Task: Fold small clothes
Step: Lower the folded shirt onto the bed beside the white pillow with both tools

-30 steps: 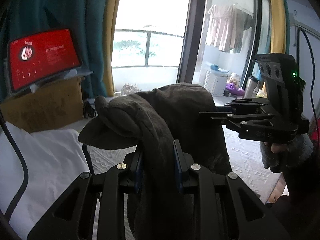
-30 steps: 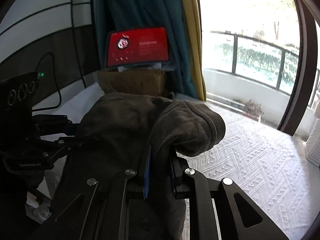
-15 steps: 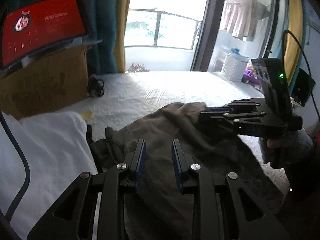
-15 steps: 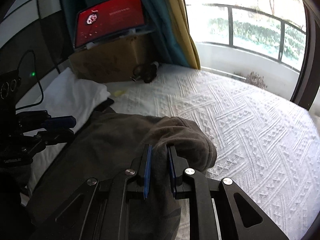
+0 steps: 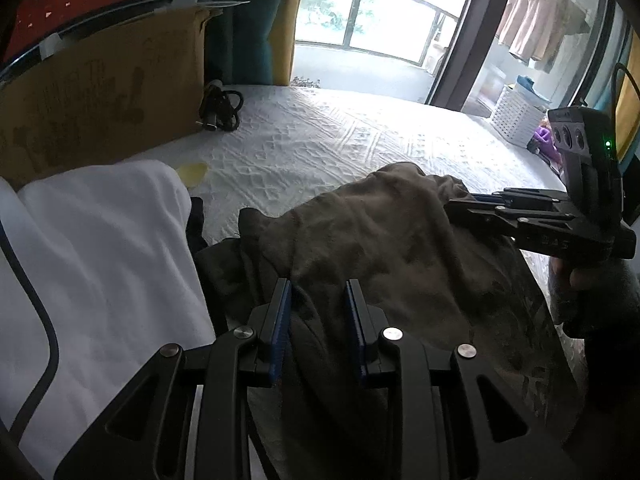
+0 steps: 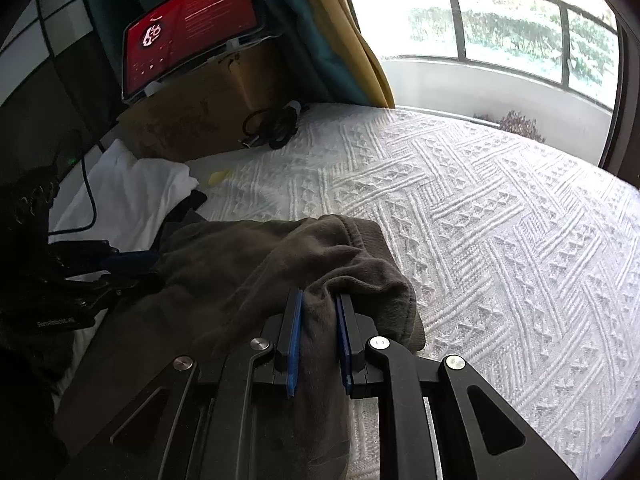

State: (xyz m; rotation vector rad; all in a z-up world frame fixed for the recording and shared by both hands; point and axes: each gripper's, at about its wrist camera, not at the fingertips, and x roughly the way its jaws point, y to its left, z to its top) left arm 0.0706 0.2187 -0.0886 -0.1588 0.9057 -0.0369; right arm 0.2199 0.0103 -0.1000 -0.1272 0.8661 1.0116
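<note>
A dark grey-brown garment [image 5: 384, 240] lies bunched on the white textured bedspread [image 5: 340, 140]. My left gripper [image 5: 319, 292] hovers open over its near edge, with cloth below and between the blue pads but not pinched. My right gripper [image 6: 319, 300] is shut on a fold of the same garment [image 6: 256, 264] and holds it low over the bed. The right gripper also shows at the right of the left wrist view [image 5: 472, 204], its tips buried in the garment's far edge. The left gripper shows at the left edge of the right wrist view [image 6: 132, 264].
A folded white cloth [image 5: 96, 248] with a black cable over it lies at the left. A cardboard box [image 5: 100, 88] with a red screen [image 6: 192, 24] on it stands behind. A coiled black cable [image 5: 220, 112] lies by the box. A white basket [image 5: 516, 116] is beyond the bed.
Both grippers have come down from holding the garment up in the air to the bed. The left gripper has opened and let go. The right still grips its fold.
</note>
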